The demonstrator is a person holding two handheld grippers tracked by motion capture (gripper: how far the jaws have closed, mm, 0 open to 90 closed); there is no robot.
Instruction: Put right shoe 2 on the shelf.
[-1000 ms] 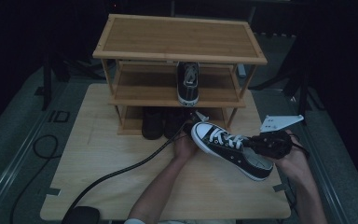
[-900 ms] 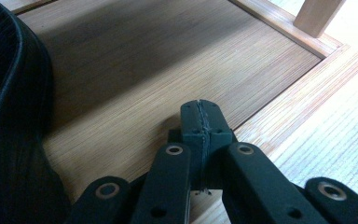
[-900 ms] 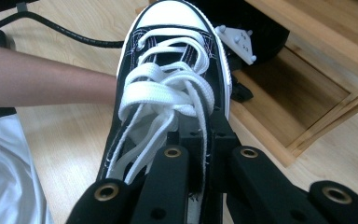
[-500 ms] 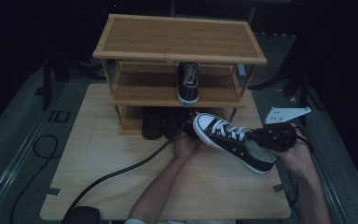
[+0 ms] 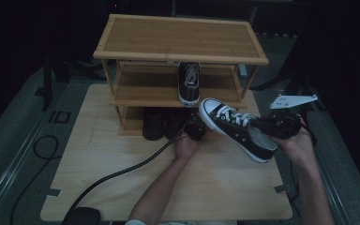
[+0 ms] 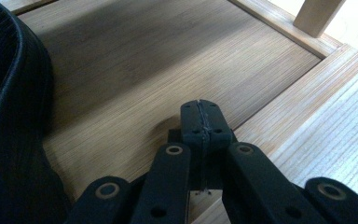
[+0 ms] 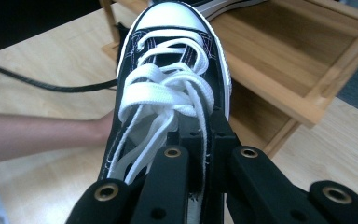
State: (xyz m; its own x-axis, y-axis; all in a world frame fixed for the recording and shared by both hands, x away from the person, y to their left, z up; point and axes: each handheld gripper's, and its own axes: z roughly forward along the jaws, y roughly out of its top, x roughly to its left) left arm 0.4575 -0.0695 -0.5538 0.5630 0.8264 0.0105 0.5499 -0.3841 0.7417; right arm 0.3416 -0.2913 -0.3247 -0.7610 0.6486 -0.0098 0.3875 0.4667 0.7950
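A black canvas sneaker with white laces and toe cap [image 5: 234,127] hangs above the table's right side, toe toward the rack. My right gripper [image 5: 274,127] is shut on its upper edge beside the laces [image 7: 205,154], and the sneaker [image 7: 172,74] runs away from the jaws. Its twin [image 5: 189,83] stands on the middle shelf of the wooden shoe rack [image 5: 178,37]. My left gripper [image 5: 194,131] sits at the rack's bottom shelf, shut with nothing between its jaws [image 6: 201,122], just over the shelf board [image 6: 135,70]. A dark shoe [image 6: 9,121] lies at its left.
Dark shoes [image 5: 161,123] stand on the rack's bottom shelf. A black cable [image 5: 122,173] trails across the wooden table [image 5: 98,178] from the left gripper. The rack's front post [image 6: 318,16] and shelf lip are close to the left jaws.
My right gripper has lifted the sneaker and carried it toward the rack. The left gripper has stayed where it was.
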